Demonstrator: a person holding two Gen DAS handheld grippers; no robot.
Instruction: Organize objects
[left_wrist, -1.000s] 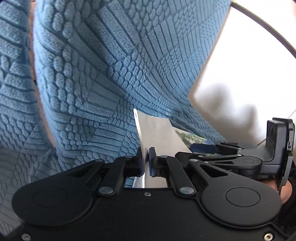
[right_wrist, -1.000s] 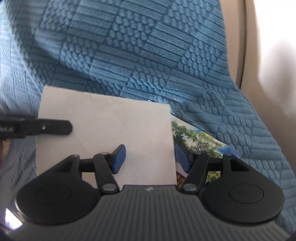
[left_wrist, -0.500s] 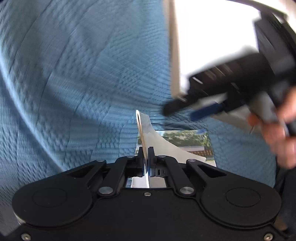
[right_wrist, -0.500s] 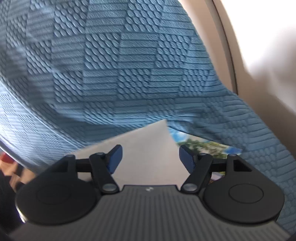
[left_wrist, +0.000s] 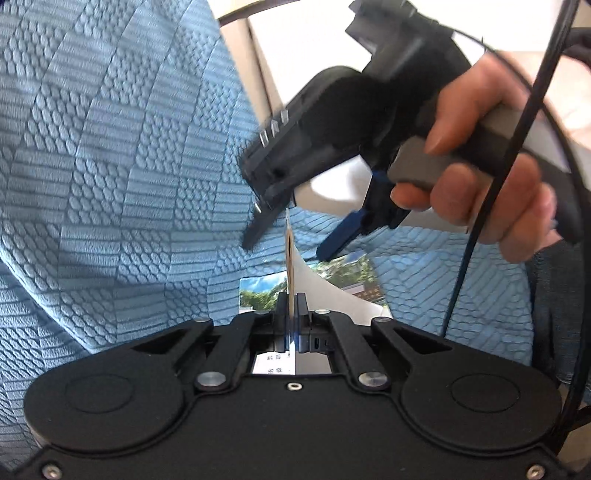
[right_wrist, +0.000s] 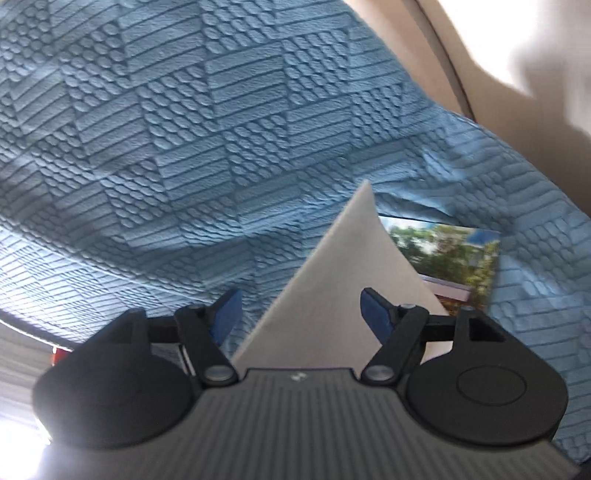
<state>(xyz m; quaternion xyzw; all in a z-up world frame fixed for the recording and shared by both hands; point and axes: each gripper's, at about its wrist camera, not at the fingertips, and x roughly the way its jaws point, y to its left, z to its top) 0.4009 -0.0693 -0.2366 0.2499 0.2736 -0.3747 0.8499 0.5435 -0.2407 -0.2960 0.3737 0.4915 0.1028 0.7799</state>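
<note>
My left gripper (left_wrist: 291, 314) is clamped tight on a thin white card (left_wrist: 325, 291), held edge-on between the two black pads so I mostly see its narrow rim running up from the jaws. The card's blank face curves off to the right of the pads. Some printed characters show on its lower part behind the jaws, too small to read.

Under the card, a glossy photo print of trees and blue sky (left_wrist: 258, 295) lies flat on the blue quilted bedspread (left_wrist: 110, 166). The card hides the print's middle in the left wrist view.

My right gripper (left_wrist: 295, 236) hangs above and beyond the card, tilted down, with a person's hand (left_wrist: 491, 177) wrapped around its grey and black handle. A black cable (left_wrist: 517, 122) runs across that hand. Its blue-padded jaws stand wide apart and have just been closing a little; the pads press on nothing.

From the right wrist view, the right gripper (right_wrist: 301, 314) frames the white card (right_wrist: 347, 288), which rises as a pale triangle between the blue fingers (right_wrist: 373, 314) without touching either one. The photo print (right_wrist: 454, 254) shows to the right of the card, partly covered by it, lying on the bedspread (right_wrist: 184, 129). A beige edge (right_wrist: 447, 66) borders the bedspread at upper right; I cannot tell what it belongs to.
</note>
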